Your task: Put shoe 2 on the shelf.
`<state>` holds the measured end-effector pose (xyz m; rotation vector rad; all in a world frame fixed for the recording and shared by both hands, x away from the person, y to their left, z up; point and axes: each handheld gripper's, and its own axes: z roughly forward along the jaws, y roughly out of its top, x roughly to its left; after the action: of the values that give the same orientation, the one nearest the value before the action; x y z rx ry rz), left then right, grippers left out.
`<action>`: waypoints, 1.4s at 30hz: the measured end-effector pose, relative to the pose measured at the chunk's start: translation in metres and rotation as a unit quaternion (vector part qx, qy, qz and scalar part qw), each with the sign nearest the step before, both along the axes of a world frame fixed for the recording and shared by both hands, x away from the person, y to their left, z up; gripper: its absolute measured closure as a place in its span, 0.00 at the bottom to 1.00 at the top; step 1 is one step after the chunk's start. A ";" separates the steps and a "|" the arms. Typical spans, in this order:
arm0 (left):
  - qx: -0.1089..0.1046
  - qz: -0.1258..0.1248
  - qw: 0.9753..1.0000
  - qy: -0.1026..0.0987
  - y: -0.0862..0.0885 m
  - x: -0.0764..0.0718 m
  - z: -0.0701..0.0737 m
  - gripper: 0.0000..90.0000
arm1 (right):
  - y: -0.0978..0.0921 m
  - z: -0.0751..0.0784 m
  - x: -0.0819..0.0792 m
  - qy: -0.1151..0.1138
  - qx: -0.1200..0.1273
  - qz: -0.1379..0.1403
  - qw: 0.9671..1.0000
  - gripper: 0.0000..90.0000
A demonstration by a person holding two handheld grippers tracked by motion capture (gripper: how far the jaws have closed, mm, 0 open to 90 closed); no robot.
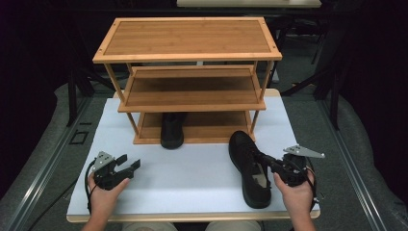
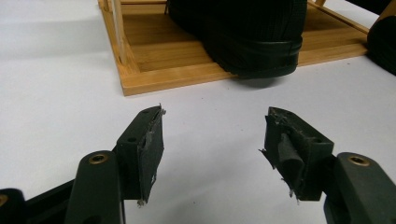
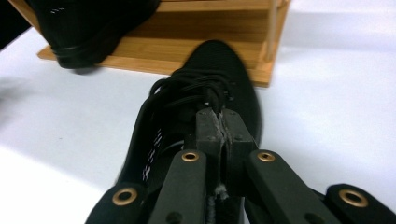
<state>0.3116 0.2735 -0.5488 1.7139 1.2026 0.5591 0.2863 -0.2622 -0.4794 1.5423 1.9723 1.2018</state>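
Observation:
A black shoe (image 1: 248,168) lies on the white table (image 1: 192,168) at the front right, its toe towards the rack. My right gripper (image 1: 262,158) is shut on it near the laces, and in the right gripper view the jaws (image 3: 222,116) are pressed together over the shoe's (image 3: 205,79) tongue. A second black shoe (image 1: 172,130) stands on the bottom shelf of the bamboo rack (image 1: 187,53), heel overhanging the front edge. My left gripper (image 1: 129,162) hovers open at the front left, holding nothing. In the left gripper view, its jaws (image 2: 212,135) stand wide apart, facing that shoe's heel (image 2: 243,32).
The three-shelf rack stands at the back middle of the table; its top and middle shelves (image 1: 192,89) are bare. The bottom shelf (image 2: 159,60) has room on both sides of the shoe. Dark floor and metal rails border the table.

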 end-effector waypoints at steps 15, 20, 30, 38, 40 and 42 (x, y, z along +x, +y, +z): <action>0.001 -0.002 1.000 0.001 -0.001 0.001 -0.001 0.42 | 0.011 0.032 0.009 0.002 0.006 0.038 0.999 0.55; 0.000 -0.002 1.000 0.002 0.001 0.000 -0.001 0.42 | 0.027 0.036 0.022 0.041 -0.053 0.058 0.996 0.51; 0.002 -0.004 1.000 0.004 0.000 0.001 -0.001 0.42 | 0.040 0.036 0.054 0.191 -0.160 0.084 0.965 0.70; 0.000 -0.004 1.000 0.006 0.000 0.002 -0.002 0.42 | 0.043 0.039 0.069 0.268 -0.187 0.109 0.939 0.81; 0.000 -0.003 1.000 0.006 0.000 0.002 -0.002 0.42 | 0.046 0.039 0.070 0.274 -0.194 0.106 0.936 0.84; 0.000 -0.004 1.000 0.006 0.000 0.002 -0.002 0.42 | 0.049 0.039 0.070 0.275 -0.207 0.109 0.932 0.89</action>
<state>0.3135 0.2740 -0.5509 1.7221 1.2041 0.5453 0.3567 -0.2133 -0.4406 1.5669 2.5959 0.3719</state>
